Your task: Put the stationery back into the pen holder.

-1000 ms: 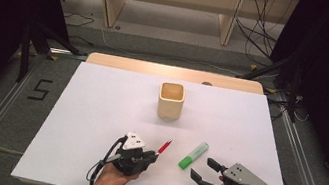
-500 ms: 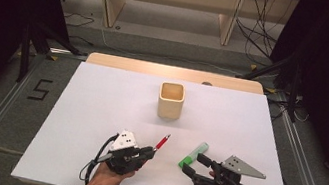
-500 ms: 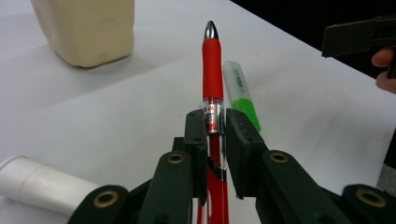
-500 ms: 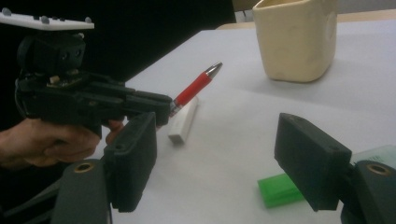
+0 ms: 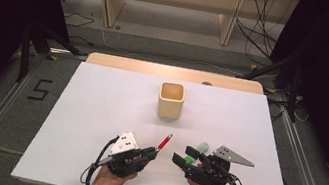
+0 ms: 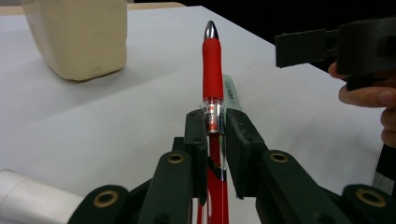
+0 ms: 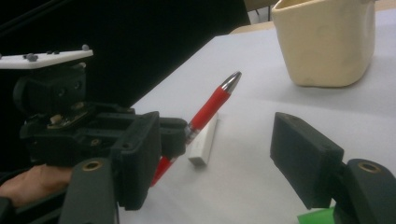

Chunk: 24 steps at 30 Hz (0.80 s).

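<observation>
A red pen (image 5: 165, 142) with a silver tip points up and to the right, and my left gripper (image 5: 152, 152) is shut on its barrel (image 6: 212, 70). To its right, my right gripper (image 5: 182, 154) points left toward the pen. Its jaws stand apart and have just been closing a little. A green marker (image 5: 202, 147) lies on the table under them. Its green end (image 7: 317, 217) shows beside the right jaw, and no pad presses on it. A beige square cup (image 5: 170, 101) stands upright at mid table.
A pale oblong piece (image 7: 204, 140) lies flat on the white table (image 5: 98, 112) just under the pen tip. A wooden board (image 5: 176, 72) runs along the far edge. Cables trail from both grippers toward the near edge.
My right gripper has moved left and slightly away from me, over the green marker and closer to the pen. The left gripper and the pen have hardly moved.
</observation>
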Each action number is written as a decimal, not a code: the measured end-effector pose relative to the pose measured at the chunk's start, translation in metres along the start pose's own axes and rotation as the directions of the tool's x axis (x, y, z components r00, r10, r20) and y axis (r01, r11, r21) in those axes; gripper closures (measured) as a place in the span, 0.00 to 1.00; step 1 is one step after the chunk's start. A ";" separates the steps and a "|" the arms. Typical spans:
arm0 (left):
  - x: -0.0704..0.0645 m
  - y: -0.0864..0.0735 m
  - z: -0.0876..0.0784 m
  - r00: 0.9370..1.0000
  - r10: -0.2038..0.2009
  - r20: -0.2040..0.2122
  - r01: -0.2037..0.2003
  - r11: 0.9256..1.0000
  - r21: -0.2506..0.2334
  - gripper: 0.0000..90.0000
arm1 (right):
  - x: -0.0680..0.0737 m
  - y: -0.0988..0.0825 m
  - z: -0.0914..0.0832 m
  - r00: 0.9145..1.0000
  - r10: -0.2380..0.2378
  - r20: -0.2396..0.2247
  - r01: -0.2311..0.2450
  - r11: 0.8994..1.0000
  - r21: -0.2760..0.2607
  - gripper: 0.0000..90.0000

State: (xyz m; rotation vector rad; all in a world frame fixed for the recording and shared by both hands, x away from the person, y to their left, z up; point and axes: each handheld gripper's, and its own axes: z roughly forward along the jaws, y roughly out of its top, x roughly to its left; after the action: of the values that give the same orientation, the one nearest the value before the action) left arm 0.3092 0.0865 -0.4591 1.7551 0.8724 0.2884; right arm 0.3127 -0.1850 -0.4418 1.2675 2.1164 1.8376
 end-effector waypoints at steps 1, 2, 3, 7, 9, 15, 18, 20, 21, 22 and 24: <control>0.000 0.000 0.000 1.000 0.000 0.001 0.000 1.000 -0.003 0.87 | -0.002 0.000 0.005 1.000 0.026 -0.005 -0.026 1.000 0.003 0.39; -0.001 0.000 0.000 1.000 0.001 0.003 -0.001 1.000 -0.003 0.87 | -0.002 0.000 0.005 1.000 0.026 -0.005 -0.026 1.000 0.003 0.39; -0.001 0.000 0.000 1.000 0.004 0.006 -0.004 1.000 -0.001 0.88 | -0.003 0.000 0.009 0.999 0.049 -0.016 -0.049 0.999 0.001 0.40; -0.003 -0.001 0.001 1.000 0.006 0.012 -0.006 1.000 0.000 0.88 | -0.004 0.000 0.017 0.998 0.065 -0.021 -0.065 0.998 0.004 0.43; -0.004 -0.001 0.001 1.000 0.005 0.015 -0.005 1.000 -0.004 0.87 | -0.004 -0.001 0.019 0.996 0.081 -0.030 -0.081 0.997 0.005 0.44; -0.008 -0.001 0.000 0.999 0.013 0.033 -0.013 1.000 -0.020 0.87 | -0.006 -0.003 0.031 0.977 0.191 -0.093 -0.191 0.982 0.013 0.51; -0.009 -0.001 0.000 0.999 0.016 0.036 -0.016 1.000 -0.026 0.88 | -0.007 -0.003 0.034 0.967 0.228 -0.112 -0.228 0.974 0.016 0.54; -0.011 -0.001 -0.001 0.999 0.012 0.039 -0.010 0.999 -0.034 0.88 | -0.007 -0.004 0.037 0.964 0.241 -0.114 -0.242 0.970 0.008 0.59; -0.011 -0.001 -0.001 0.999 0.010 0.042 -0.008 0.999 -0.038 0.87 | -0.007 -0.004 0.038 0.963 0.245 -0.112 -0.245 0.969 0.007 0.60; -0.011 0.000 -0.001 0.999 0.007 0.046 -0.005 0.999 -0.040 0.87 | -0.007 -0.004 0.038 0.963 0.245 -0.112 -0.245 0.969 0.007 0.60; -0.012 0.000 -0.001 0.999 0.007 0.047 -0.005 0.999 -0.046 0.88 | -0.009 -0.004 0.039 0.956 0.265 -0.124 -0.268 0.964 -0.001 0.64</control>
State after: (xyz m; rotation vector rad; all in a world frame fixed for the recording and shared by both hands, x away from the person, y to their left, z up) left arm 0.3001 0.0797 -0.4564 1.7154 0.8203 0.2678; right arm 0.3375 -0.1597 -0.4603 1.5399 2.0669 2.0850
